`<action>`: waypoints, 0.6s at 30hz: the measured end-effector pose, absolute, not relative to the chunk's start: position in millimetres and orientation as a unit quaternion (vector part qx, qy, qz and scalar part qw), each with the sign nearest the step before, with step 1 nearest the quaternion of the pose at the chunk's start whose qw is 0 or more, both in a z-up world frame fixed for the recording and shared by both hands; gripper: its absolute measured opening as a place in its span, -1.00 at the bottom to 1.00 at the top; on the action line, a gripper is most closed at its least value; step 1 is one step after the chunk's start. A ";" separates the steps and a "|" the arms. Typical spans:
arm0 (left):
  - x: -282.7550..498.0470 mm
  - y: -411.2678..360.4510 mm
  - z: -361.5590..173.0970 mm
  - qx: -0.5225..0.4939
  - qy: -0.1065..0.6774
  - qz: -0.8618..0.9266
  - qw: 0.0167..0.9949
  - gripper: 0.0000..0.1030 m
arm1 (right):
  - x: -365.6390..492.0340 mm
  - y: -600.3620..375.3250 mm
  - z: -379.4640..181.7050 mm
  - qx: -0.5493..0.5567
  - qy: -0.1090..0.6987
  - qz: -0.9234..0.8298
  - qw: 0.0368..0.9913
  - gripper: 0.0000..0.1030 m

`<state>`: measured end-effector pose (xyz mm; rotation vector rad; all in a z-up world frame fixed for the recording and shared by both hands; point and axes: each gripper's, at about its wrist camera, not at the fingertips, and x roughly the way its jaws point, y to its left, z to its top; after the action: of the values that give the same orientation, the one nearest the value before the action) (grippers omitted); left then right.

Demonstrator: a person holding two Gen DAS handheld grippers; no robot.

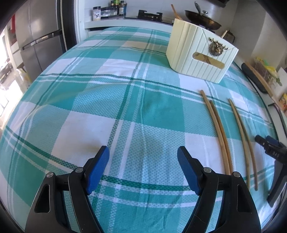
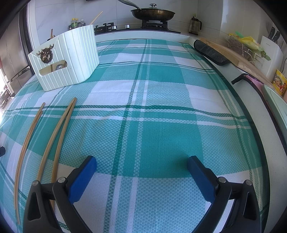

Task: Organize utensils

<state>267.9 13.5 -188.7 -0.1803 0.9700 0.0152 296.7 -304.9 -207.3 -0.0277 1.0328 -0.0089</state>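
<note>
Several wooden chopsticks (image 1: pixel 222 132) lie in two pairs on the green checked tablecloth (image 1: pixel 125 107), right of my left gripper (image 1: pixel 143 152), which is open and empty above the cloth. In the right wrist view the chopsticks (image 2: pixel 53 139) lie left of my right gripper (image 2: pixel 141 161), also open and empty. A cream ribbed utensil holder (image 1: pixel 200 52) with a brass deer emblem stands at the back; it also shows in the right wrist view (image 2: pixel 66 57), with a chopstick sticking out. The right gripper (image 1: pixel 267 143) shows at the left view's right edge.
A stove with a lidded pan (image 2: pixel 152 13) stands behind the table. A grey pad (image 2: pixel 211 52), a cutting board (image 2: pixel 238 59), a knife block (image 2: pixel 270 53) and packets line the right counter. A fridge (image 1: pixel 39 41) stands at the far left.
</note>
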 end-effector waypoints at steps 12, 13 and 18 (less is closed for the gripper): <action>266.6 30.4 -191.6 -0.088 0.469 0.039 0.878 0.55 | 296.8 -304.5 -207.1 -0.014 0.494 -0.004 0.869 1.00; 266.8 28.4 -191.0 -0.086 0.468 0.037 0.879 0.55 | 296.6 -304.7 -207.0 -0.014 0.494 -0.004 0.869 1.00; 267.1 16.1 -182.7 -0.065 0.455 0.021 0.888 0.55 | 296.8 -304.5 -206.9 -0.014 0.494 -0.004 0.869 1.00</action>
<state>267.1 16.1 -182.7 -0.1344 0.9462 0.0436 296.8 -304.5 -206.9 -0.0287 1.0342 -0.0090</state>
